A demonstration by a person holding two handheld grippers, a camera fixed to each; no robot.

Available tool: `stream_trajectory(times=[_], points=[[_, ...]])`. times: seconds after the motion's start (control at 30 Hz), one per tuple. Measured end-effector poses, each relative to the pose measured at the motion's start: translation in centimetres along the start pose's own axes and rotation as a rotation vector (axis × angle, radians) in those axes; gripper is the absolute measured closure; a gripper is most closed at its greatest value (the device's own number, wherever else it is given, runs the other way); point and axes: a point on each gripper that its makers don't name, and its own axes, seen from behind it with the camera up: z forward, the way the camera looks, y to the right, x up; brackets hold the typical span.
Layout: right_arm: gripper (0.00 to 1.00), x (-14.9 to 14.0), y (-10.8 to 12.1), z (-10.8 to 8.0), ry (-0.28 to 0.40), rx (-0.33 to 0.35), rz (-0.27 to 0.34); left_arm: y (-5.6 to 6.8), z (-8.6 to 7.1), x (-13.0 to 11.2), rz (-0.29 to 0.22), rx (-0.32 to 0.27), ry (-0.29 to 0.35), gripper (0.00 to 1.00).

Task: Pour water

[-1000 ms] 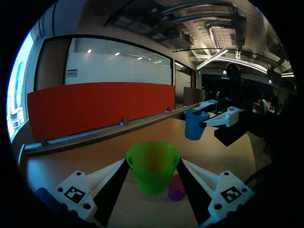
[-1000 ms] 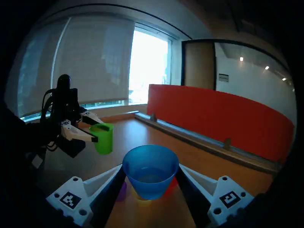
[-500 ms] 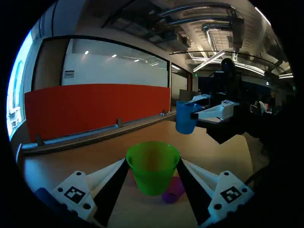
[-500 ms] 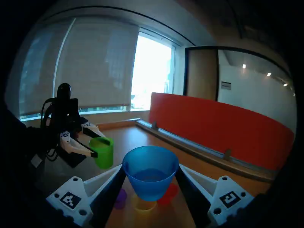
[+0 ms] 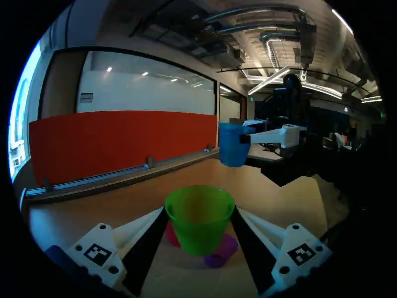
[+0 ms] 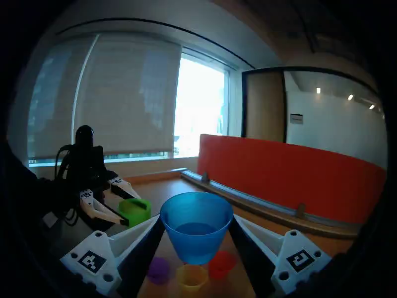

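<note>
Low in the centre of the left gripper view, your left gripper (image 5: 199, 212) has both fingers pressed on a green cup (image 5: 199, 226). The cup is upright with its mouth open to the ceiling. You cannot tell whether anything is in it. Just behind and below it, a purple cup (image 5: 222, 248) lies tilted on the table (image 5: 99, 213), with a red cup (image 5: 171, 234) at its left. A red partition (image 5: 124, 139) runs across the left half of the frame, along the table's far edge.

Low in the centre of the right gripper view, your right gripper (image 6: 197, 218) clamps a blue cup (image 6: 196, 238) between both fingers. The cup is upright, and water (image 6: 196, 229) shows inside it, well below the rim. Under it, at the bottom of the frame, three small cups stand in a row on the table: purple at the left, a yellow cup (image 6: 191, 278) in the middle, and red at the right. A bright window (image 6: 198, 107) fills the upper centre.

Each view also catches the other tool farther off. In the left gripper view the blue cup hangs above the table, right of centre and higher than the green one. In the right gripper view the green cup sits lower left, below the blue cup's rim and apart from it.
</note>
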Motion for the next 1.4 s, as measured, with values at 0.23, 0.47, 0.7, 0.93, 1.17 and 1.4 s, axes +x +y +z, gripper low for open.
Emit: stream_trajectory(times=[0.23,0.47,0.7,0.93,1.17,1.4], points=[[0.10,0.6,-0.2,0.4,0.034,0.008,-0.004,0.4,0.3,0.1,0.001,-0.013,0.001,0.13],[0.10,1.0,-0.4,0.9,0.044,0.018,-0.018,0.6,0.5,0.1,0.005,-0.019,0.001,0.13],[0.10,1.5,-0.5,1.3,0.040,0.025,-0.061,0.9,0.5,-0.2,0.002,-0.027,0.005,0.13],[0.10,2.1,-0.4,1.7,0.033,0.025,-0.145,1.2,0.7,-0.3,-0.006,-0.024,0.018,0.13],[0.10,2.9,-0.5,2.1,0.031,0.026,-0.240,1.8,1.0,-0.5,-0.002,-0.028,0.023,0.13],[0.10,3.9,-0.7,2.4,0.035,0.028,-0.318,2.5,1.3,-0.4,0.013,-0.033,0.029,0.13]])
